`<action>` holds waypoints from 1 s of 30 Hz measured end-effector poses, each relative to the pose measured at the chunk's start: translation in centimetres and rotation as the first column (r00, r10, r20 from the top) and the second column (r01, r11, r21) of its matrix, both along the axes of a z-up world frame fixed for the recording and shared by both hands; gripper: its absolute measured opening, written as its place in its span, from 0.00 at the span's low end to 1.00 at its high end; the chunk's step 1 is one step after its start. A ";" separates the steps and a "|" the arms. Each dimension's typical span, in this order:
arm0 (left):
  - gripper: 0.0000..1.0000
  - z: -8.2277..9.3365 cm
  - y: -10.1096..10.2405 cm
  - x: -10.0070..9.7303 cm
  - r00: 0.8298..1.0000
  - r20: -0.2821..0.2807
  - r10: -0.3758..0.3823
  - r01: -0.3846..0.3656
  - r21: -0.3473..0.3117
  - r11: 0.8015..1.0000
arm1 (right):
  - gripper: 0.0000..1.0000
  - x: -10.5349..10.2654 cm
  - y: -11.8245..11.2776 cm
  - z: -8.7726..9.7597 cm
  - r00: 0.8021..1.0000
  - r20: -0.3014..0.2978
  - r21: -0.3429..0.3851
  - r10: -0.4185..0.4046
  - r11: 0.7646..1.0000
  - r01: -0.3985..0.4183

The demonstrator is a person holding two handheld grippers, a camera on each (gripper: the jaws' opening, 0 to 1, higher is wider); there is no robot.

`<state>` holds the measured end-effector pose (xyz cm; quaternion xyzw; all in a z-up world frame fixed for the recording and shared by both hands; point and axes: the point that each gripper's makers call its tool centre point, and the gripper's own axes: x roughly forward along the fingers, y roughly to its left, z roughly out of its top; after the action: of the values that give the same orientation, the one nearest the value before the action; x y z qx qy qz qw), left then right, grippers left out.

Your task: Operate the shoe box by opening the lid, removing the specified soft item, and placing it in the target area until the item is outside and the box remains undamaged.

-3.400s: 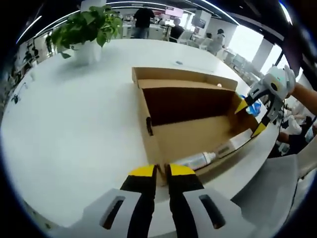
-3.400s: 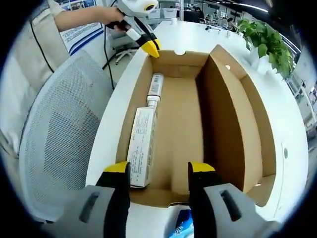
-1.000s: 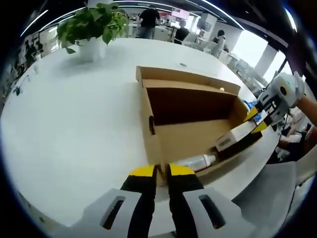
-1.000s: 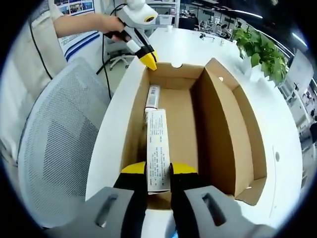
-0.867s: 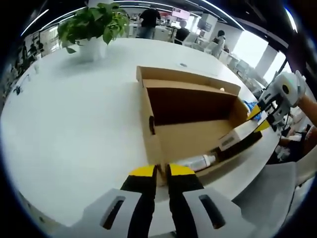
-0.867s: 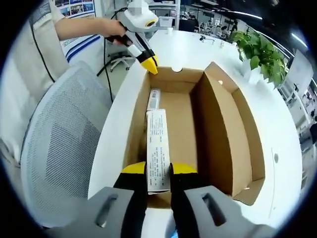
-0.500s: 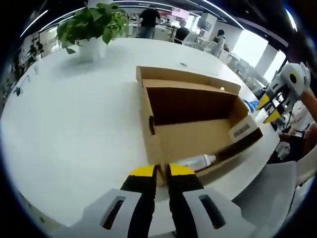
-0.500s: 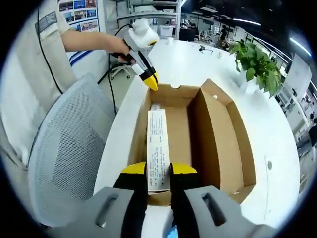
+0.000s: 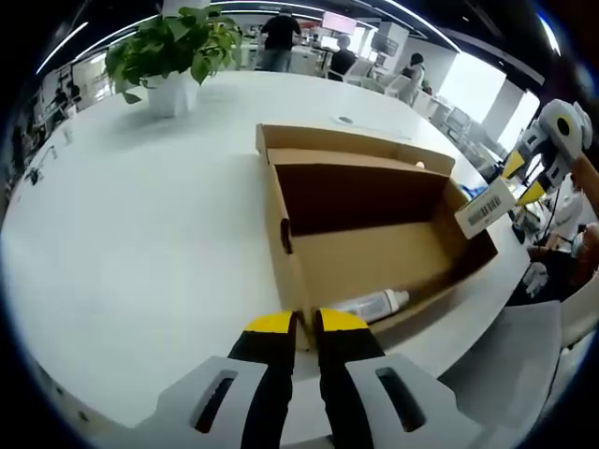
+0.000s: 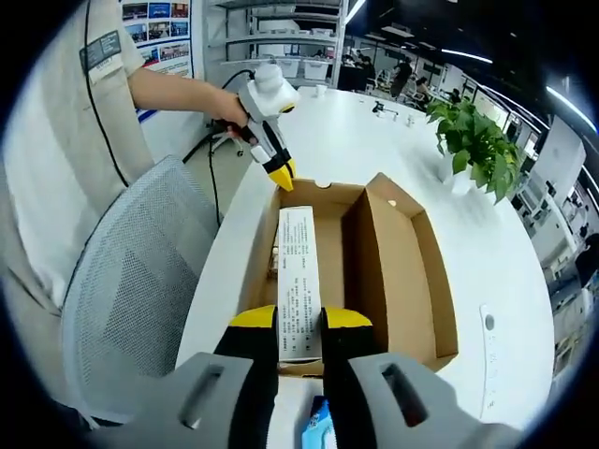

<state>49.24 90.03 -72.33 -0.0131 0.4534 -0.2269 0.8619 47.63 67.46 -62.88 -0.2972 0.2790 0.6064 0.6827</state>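
Now the long white carton (image 10: pixel 299 281) is up and clear of the shoe box (image 9: pixel 374 234), pinched at its near end between the right gripper (image 10: pixel 299 327)'s closed yellow-tipped jaws, where a second ago it lay low against the box wall — so the lift-out looks done and only the carry to the target area is left. Down on the box floor a white tube (image 9: pixel 370 303) stays put, while the left gripper (image 9: pixel 298 323) keeps its jaws shut on the near wall, steadying it. Printing runs along the carton, too small to read, and a barcode shows on its end flap.
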 end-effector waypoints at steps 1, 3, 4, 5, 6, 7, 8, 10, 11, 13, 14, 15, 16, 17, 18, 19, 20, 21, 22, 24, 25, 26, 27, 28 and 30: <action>0.06 0.0 0.0 0.0 1.000 -0.001 0.000 0.000 0.000 1.000 | 0.14 0.1 -0.2 0.1 1.000 0.004 -0.001 -0.001 1.000 0.001; 0.06 0.0 0.0 0.0 1.000 -0.002 0.000 0.000 -0.001 1.000 | 0.14 0.3 -0.9 0.5 1.000 0.009 -0.006 -0.007 1.000 0.007; 0.06 0.0 0.0 0.0 1.000 -0.003 0.001 -0.001 -0.001 1.000 | 0.14 0.4 -1.2 0.6 1.000 0.012 -0.008 -0.009 1.000 0.009; 0.05 0.0 0.0 0.0 1.000 -0.003 0.001 -0.001 -0.001 1.000 | 0.14 0.5 -1.5 0.7 1.000 0.014 -0.010 -0.012 1.000 0.012; 0.05 0.0 0.0 0.0 1.000 -0.003 0.001 -0.001 0.000 1.000 | 0.14 0.5 -1.9 0.9 1.000 0.016 -0.011 -0.016 1.000 0.016; 0.05 0.0 0.0 0.0 1.000 -0.003 0.002 -0.002 0.000 1.000 | 0.14 0.6 -2.1 1.0 1.000 0.017 -0.013 -0.019 1.000 0.019; 0.05 0.0 0.0 0.0 1.000 -0.003 0.002 -0.002 0.001 1.000 | 0.14 0.7 -2.6 1.1 1.000 0.019 -0.015 -0.024 1.000 0.024; 0.05 -0.1 0.0 0.0 1.000 -0.003 0.003 -0.003 0.002 1.000 | 0.14 0.7 -3.1 1.3 1.000 0.019 -0.019 -0.025 0.999 0.025; 0.05 -0.1 0.1 0.1 1.000 -0.003 0.004 -0.004 0.002 1.000 | 0.14 0.7 -3.5 1.4 0.999 0.018 -0.021 -0.027 0.999 0.028; 0.05 -0.1 0.1 0.1 1.000 -0.003 0.006 -0.006 0.003 1.000 | 0.14 0.8 -4.1 1.7 0.999 0.018 -0.024 -0.030 0.999 0.030; 0.05 -0.1 0.1 0.1 1.000 -0.003 0.006 -0.006 0.003 1.000 | 0.14 0.8 -4.3 1.8 0.999 0.018 -0.025 -0.032 0.999 0.032; 0.05 -0.1 0.1 0.1 1.000 -0.003 0.006 -0.006 0.005 1.000 | 0.14 0.8 -4.7 1.9 0.999 0.018 -0.026 -0.034 0.999 0.035; 0.05 -0.1 0.1 0.1 1.000 -0.002 0.003 -0.003 0.008 1.000 | 0.14 0.9 -5.0 1.9 0.999 0.019 -0.027 -0.037 0.999 0.037; 0.05 -0.1 0.1 0.1 1.000 -0.001 0.001 -0.001 0.011 1.000 | 0.14 1.0 -5.4 2.0 0.999 0.019 -0.028 -0.041 0.999 0.041; 0.05 -0.1 0.1 0.1 1.000 0.000 0.000 0.000 0.012 1.000 | 0.14 1.1 -5.7 2.0 0.999 0.021 -0.029 -0.045 0.999 0.046; 0.05 -0.1 0.1 0.1 1.000 0.000 0.000 0.000 0.013 1.000 | 0.14 1.1 -5.9 2.1 0.999 0.020 -0.030 -0.048 0.998 0.049; 0.05 -0.1 0.1 0.1 1.000 0.000 0.000 0.000 0.014 1.000 | 0.14 1.2 -6.3 2.1 0.998 0.021 -0.032 -0.052 0.998 0.052; 0.05 -0.1 0.1 0.1 1.000 0.000 0.000 0.000 0.014 1.000 | 0.14 1.2 -6.6 2.2 0.998 0.020 -0.034 -0.055 0.998 0.055; 0.05 -0.1 0.1 0.1 1.000 0.000 0.000 0.000 0.015 1.000 | 0.14 1.1 -7.0 2.2 0.998 0.019 -0.035 -0.060 0.998 0.061; 0.05 -0.1 0.1 0.1 1.000 -0.001 0.001 -0.001 0.016 1.000 | 0.14 1.2 -7.5 2.3 0.998 0.019 -0.037 -0.066 0.997 0.066; 0.05 -0.1 0.1 0.1 1.000 -0.002 0.002 -0.002 0.016 1.000 | 0.14 1.2 -7.9 2.4 0.997 0.019 -0.038 -0.072 0.997 0.073; 0.05 -0.1 0.1 0.1 1.000 -0.002 0.004 -0.004 0.016 1.000 | 0.14 1.3 -8.2 2.4 0.997 0.019 -0.040 -0.075 0.996 0.076; 0.05 -0.1 0.1 0.1 1.000 -0.002 0.005 -0.005 0.016 1.000 | 0.14 1.3 -8.5 2.5 0.997 0.018 -0.041 -0.081 0.996 0.082; 0.05 -0.1 0.1 0.1 1.000 -0.003 0.007 -0.007 0.016 1.000 | 0.14 1.3 -8.7 2.5 0.996 0.016 -0.040 -0.086 0.995 0.087; 0.05 -0.1 0.1 0.1 1.000 -0.004 0.010 -0.009 0.017 1.000 | 0.14 1.3 -9.3 2.6 0.995 0.017 -0.041 -0.094 0.995 0.095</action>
<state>49.31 90.09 -72.44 -0.0082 0.4570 -0.2188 0.8621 48.92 58.17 -60.25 -0.3022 0.3002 0.5653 0.7064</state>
